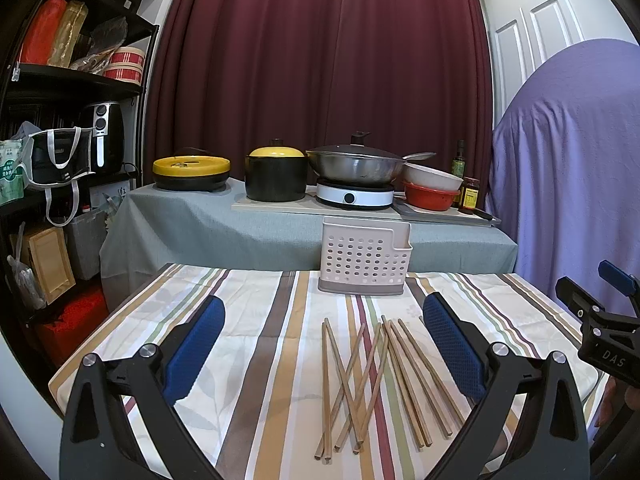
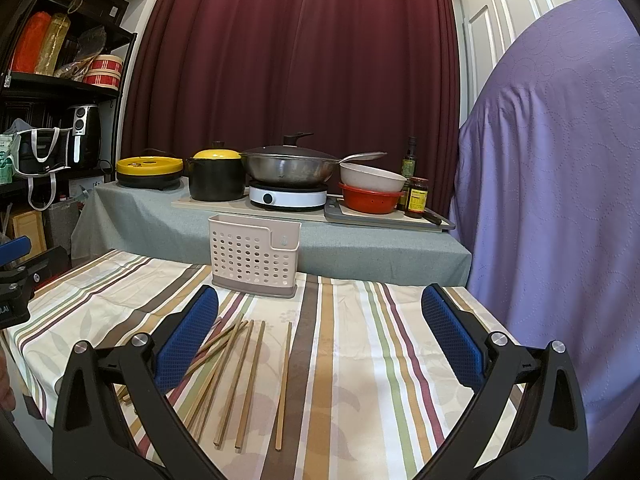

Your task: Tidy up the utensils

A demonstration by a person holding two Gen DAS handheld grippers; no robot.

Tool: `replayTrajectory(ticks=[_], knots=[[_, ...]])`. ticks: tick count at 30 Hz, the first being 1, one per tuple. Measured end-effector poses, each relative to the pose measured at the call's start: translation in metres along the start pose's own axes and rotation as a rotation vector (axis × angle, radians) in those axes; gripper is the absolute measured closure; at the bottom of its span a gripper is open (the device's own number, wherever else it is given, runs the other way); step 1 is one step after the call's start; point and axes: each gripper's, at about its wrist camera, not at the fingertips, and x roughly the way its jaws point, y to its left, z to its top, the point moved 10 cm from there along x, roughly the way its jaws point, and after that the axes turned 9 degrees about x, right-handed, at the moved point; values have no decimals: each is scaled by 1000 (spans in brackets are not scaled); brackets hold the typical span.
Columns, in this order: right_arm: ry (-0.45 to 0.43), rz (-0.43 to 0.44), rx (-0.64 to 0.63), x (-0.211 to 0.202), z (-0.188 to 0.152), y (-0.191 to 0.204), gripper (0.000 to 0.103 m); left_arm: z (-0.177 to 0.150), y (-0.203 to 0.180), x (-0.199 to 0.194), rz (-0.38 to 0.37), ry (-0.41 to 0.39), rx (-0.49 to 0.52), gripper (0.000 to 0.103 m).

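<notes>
Several wooden chopsticks (image 1: pixel 372 380) lie loose and partly crossed on the striped tablecloth (image 1: pixel 256 320); they also show in the right wrist view (image 2: pixel 244 376). A beige perforated utensil holder (image 1: pixel 364 256) stands upright at the table's far edge, empty as far as I can see; it also shows in the right wrist view (image 2: pixel 254 254). My left gripper (image 1: pixel 322 312) is open and empty, above the chopsticks. My right gripper (image 2: pixel 320 300) is open and empty, to the right of the chopsticks. Each gripper's body shows at the edge of the other view.
Behind the table a grey-covered counter (image 1: pixel 208 224) carries a black pot with yellow lid (image 1: pixel 276 172), a wok on a hob (image 1: pixel 356 168), bowls and bottles. A purple-draped object (image 1: pixel 572 160) stands at the right. Shelves (image 1: pixel 60 120) stand at the left.
</notes>
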Motion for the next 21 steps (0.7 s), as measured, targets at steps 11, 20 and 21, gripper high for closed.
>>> replayTrajectory(ticks=[11,20,21], knots=[[0,0,0,0,1,0,4,0,0,0,0,2,0,6],[0,0,0,0,0,1,4,2,0,0,0,2,-1,6],[0,0,0,0,0,1,4,2,0,0,0,2,-1,6]])
